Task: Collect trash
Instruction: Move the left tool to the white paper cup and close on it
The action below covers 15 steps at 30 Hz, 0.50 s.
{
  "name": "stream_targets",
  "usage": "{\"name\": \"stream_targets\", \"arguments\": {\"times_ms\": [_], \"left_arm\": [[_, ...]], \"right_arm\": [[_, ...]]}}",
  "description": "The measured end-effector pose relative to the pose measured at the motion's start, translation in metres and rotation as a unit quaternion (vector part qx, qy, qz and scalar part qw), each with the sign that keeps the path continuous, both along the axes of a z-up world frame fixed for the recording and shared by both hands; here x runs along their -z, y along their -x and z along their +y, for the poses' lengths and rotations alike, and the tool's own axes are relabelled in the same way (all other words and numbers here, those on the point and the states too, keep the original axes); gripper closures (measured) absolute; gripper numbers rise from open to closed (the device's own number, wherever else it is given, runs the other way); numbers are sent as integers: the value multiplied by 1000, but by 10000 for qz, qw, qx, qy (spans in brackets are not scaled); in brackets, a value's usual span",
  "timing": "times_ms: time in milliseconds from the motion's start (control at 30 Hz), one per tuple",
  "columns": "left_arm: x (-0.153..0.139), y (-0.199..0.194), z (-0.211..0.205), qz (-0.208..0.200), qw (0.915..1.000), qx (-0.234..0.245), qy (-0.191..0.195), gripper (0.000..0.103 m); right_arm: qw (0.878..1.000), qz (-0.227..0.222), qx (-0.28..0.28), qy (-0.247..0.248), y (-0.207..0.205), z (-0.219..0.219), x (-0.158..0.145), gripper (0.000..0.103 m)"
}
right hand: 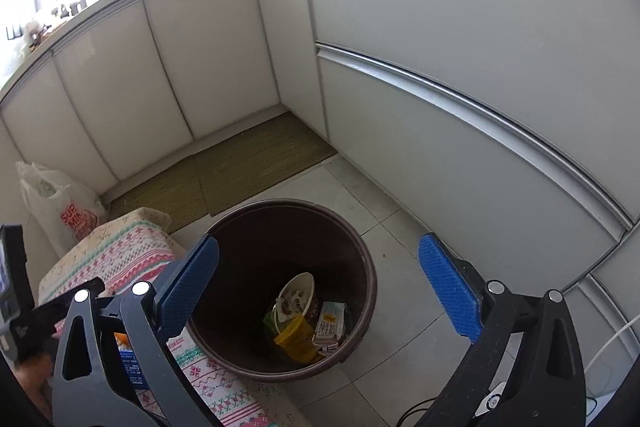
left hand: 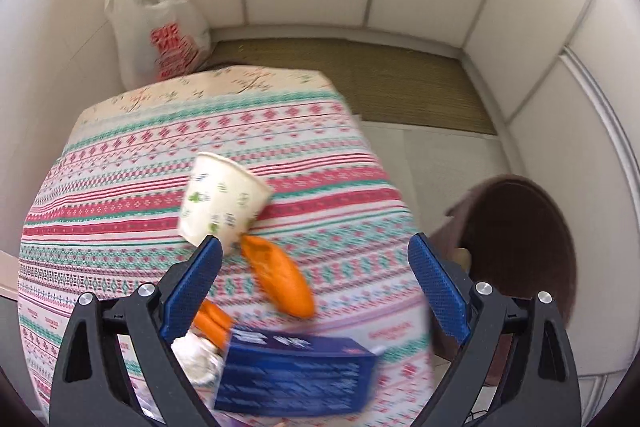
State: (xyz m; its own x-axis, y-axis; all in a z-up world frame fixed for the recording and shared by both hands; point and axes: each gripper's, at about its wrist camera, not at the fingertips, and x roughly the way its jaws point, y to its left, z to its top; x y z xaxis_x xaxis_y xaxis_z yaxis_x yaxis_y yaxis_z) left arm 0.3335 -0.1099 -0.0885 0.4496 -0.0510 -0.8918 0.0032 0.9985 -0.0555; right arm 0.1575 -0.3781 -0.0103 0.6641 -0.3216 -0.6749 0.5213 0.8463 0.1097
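Observation:
On the patterned tablecloth point(left hand: 120, 163) lie a tipped white paper cup point(left hand: 222, 201), an orange wrapper point(left hand: 280, 277), a blue carton point(left hand: 296, 373), a crumpled white tissue point(left hand: 198, 359) and another orange piece point(left hand: 212, 319). My left gripper point(left hand: 316, 259) hangs open above them, its left pad close to the cup. The brown trash bin point(right hand: 360, 259) stands on the floor beside the table and holds a bowl point(right hand: 298, 293), a milk carton point(right hand: 330, 323) and a yellow wrapper point(right hand: 294, 341). My right gripper point(right hand: 318, 267) is open and empty above the bin.
White cabinet doors point(right hand: 440, 47) wall in the corner. A white plastic bag point(left hand: 160, 27) with red print leans against them behind the table. A green mat point(right hand: 248, 163) covers the floor by the cabinets. The bin point(left hand: 516, 227) sits right of the table edge.

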Motion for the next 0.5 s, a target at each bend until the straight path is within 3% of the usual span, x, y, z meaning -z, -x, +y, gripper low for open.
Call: {"name": "stream_targets", "arguments": {"times_ms": [300, 433, 500], "left_arm": [[60, -64, 35, 796, 9937, 159, -775, 12], [79, -80, 44, 1068, 9911, 198, -773, 12], [85, -84, 46, 1089, 9912, 203, -730, 19]], "right_arm": [[9974, 224, -645, 215, -28, 50, 3, 7], [9945, 359, -914, 375, -40, 74, 7, 7], [9929, 474, -1029, 373, -46, 81, 12, 7]]}}
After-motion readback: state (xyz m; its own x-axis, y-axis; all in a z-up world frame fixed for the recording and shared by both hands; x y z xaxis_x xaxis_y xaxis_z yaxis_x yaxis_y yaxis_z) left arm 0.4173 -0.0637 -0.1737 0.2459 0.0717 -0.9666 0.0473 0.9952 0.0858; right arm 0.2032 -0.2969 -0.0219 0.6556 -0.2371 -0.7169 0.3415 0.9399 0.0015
